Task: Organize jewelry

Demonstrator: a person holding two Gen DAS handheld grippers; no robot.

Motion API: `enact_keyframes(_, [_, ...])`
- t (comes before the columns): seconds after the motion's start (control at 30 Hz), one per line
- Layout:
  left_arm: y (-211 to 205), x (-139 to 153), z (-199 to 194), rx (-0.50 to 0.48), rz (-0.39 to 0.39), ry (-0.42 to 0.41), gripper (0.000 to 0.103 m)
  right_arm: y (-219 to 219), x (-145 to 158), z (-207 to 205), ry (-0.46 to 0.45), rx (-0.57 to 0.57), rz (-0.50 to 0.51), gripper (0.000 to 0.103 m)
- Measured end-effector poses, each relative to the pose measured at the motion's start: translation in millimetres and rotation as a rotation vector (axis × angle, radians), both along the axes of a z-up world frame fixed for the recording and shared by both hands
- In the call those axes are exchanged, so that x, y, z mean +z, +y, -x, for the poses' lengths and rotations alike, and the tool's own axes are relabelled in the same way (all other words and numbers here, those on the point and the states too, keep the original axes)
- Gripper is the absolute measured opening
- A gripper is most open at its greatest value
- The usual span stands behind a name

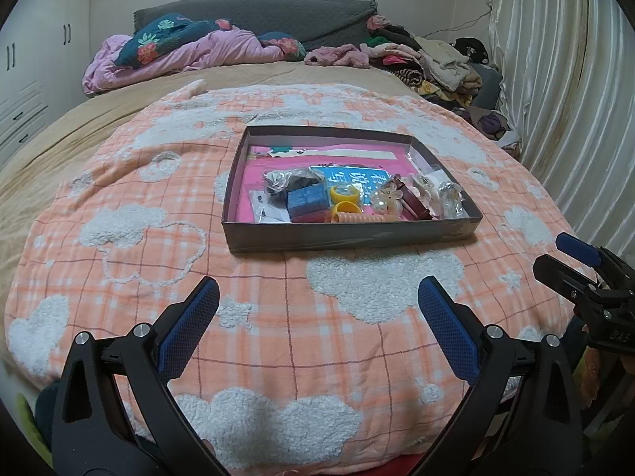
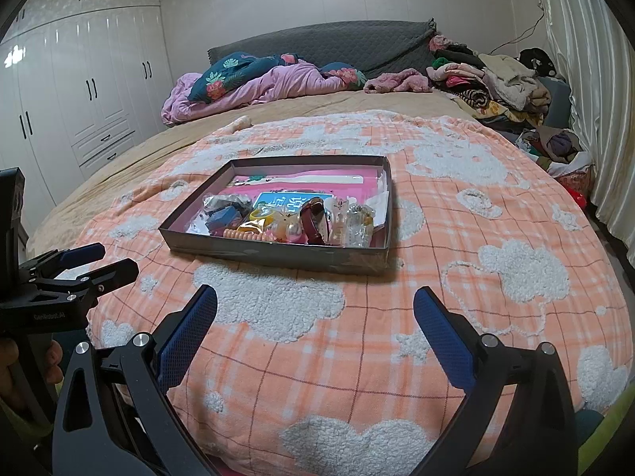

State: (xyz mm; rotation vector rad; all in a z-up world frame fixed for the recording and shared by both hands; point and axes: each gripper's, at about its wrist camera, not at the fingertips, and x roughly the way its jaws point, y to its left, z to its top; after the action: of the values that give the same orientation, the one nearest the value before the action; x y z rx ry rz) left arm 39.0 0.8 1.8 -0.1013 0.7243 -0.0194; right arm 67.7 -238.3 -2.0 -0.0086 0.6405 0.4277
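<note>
A shallow dark box point(image 1: 349, 235) point(image 2: 278, 254) lies on an orange checked blanket point(image 1: 278, 337) point(image 2: 357, 337) on the bed. It holds jewelry along its near side: a blue case point(image 1: 307, 198) point(image 2: 224, 214), yellow rings point(image 1: 344, 193) point(image 2: 260, 214), an orange coil tie point(image 1: 363, 218) point(image 2: 242, 235), a dark red piece point(image 1: 412, 204) point(image 2: 315, 222), and clear clips point(image 1: 448, 196) point(image 2: 359, 224). My left gripper point(image 1: 317, 297) point(image 2: 103, 260) is open and empty, short of the box. My right gripper point(image 2: 315, 305) point(image 1: 555, 254) is open and empty, short of the box too.
Pink and floral bedding point(image 1: 178, 47) point(image 2: 258, 79) lies at the head of the bed. A clothes pile point(image 1: 436, 63) point(image 2: 496, 79) sits at the far right by the curtain point(image 1: 555, 79). White wardrobes point(image 2: 79, 99) stand left.
</note>
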Motion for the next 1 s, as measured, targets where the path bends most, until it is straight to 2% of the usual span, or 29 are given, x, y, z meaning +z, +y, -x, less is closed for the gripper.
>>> enact_keyframes(0.4, [-1, 0, 1, 0.0, -0.012, -0.001, 0.094, 0, -1, 0, 0.0, -0.002, 0.007, 0.099])
enact_keyframes(0.63, [10, -5, -1, 0.006, 0.019, 0.006, 0.094, -6, -8, -10, 0.018, -0.05, 0.027, 0.099])
enact_keyframes(0.87, [42, -9, -16, 0.105, 0.057, 0.04, 0.094, -31, -18, -40, 0.058, -0.165, 0.029, 0.099])
enact_keyframes(1.0, [79, -12, -41, 0.213, 0.023, 0.047, 0.094, -66, -25, -84, 0.068, -0.291, 0.05, 0.099])
